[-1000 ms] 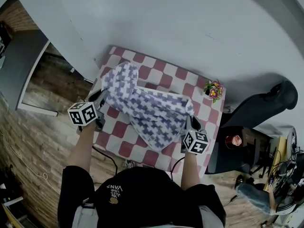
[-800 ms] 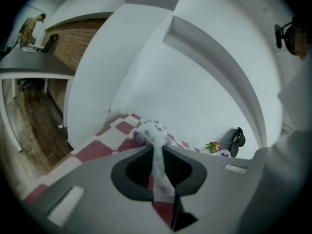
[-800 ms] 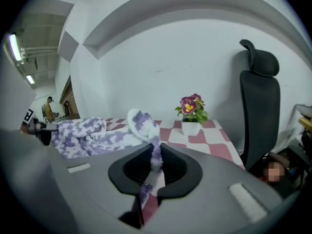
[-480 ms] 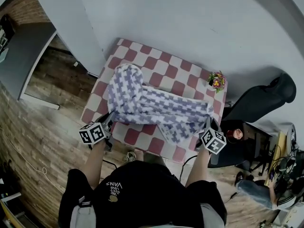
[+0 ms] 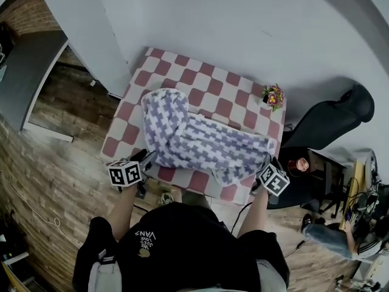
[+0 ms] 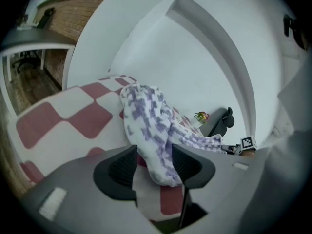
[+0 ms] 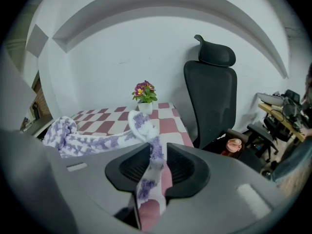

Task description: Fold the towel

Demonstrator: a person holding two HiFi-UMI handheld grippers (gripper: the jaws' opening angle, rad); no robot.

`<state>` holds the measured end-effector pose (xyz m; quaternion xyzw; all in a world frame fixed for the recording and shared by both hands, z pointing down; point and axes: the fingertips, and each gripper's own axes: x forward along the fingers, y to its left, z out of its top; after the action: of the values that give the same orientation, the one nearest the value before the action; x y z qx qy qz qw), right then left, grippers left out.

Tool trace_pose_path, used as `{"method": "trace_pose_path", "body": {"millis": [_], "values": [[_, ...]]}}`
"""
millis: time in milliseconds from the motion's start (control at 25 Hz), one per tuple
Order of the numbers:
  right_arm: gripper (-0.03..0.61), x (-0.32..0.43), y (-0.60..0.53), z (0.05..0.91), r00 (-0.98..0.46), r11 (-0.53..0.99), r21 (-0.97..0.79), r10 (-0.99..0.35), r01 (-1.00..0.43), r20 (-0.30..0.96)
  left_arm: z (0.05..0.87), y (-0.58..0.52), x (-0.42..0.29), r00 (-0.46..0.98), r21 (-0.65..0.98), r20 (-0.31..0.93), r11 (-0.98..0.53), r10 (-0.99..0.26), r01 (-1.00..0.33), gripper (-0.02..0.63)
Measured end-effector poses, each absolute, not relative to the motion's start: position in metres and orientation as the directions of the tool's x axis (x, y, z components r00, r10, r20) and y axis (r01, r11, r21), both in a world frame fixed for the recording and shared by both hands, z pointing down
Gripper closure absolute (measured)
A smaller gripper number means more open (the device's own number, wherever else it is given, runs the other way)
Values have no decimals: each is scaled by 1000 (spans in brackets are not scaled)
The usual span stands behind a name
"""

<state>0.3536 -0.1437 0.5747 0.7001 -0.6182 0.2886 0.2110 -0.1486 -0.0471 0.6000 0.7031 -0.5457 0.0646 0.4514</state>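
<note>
A bench [image 5: 213,93] with a red and white checked cloth stands against a white wall [image 5: 243,29]. The purple and white towel [image 5: 200,142] lies on the near half of it. One thick, bunched part runs from near to far on the left. A flatter part stretches along the near side to the right. The left gripper [image 5: 148,158] is at the near left edge of the bench. In the left gripper view, the left gripper [image 6: 153,152] has its fingers [image 6: 119,167] apart, and they have just been opening. A rounded end of the towel [image 6: 151,130] hangs loosely between them. The right gripper [image 5: 267,163] is at the near right corner of the bench. In the right gripper view, the right gripper [image 7: 157,152] has its fingers [image 7: 136,167] close together. A thin bit of the towel [image 7: 87,140] is pinched between them, though they have just been opening a little. A small flower pot [image 5: 273,96] with pink and yellow flowers stands at the far right corner of the bench, apart from the towel. A black chair [image 5: 328,123] is just right of the bench, and a pink cup [image 5: 298,165] sits beside it. The person wears a dark top [image 5: 182,248] and stands on a wooden floor [image 5: 55,181].
</note>
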Motion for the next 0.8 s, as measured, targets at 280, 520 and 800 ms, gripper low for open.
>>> {"method": "trace_pose_path", "body": {"millis": [280,520,800], "values": [[393,333,-165,534,65,-70,13,-824,-997,562,560,-99,-183,259,288,575,-105,-776,-952,367],[393,225,-199,536,-232,275,-7,-795,-961,561,525,-182,-161,267,57,517,-279,-813,-959,351],[393,103,-213,580,-504,669,-10,-550,-743,666,529,-267,-121,321,-137,604,-491,-730,-860,312]]}}
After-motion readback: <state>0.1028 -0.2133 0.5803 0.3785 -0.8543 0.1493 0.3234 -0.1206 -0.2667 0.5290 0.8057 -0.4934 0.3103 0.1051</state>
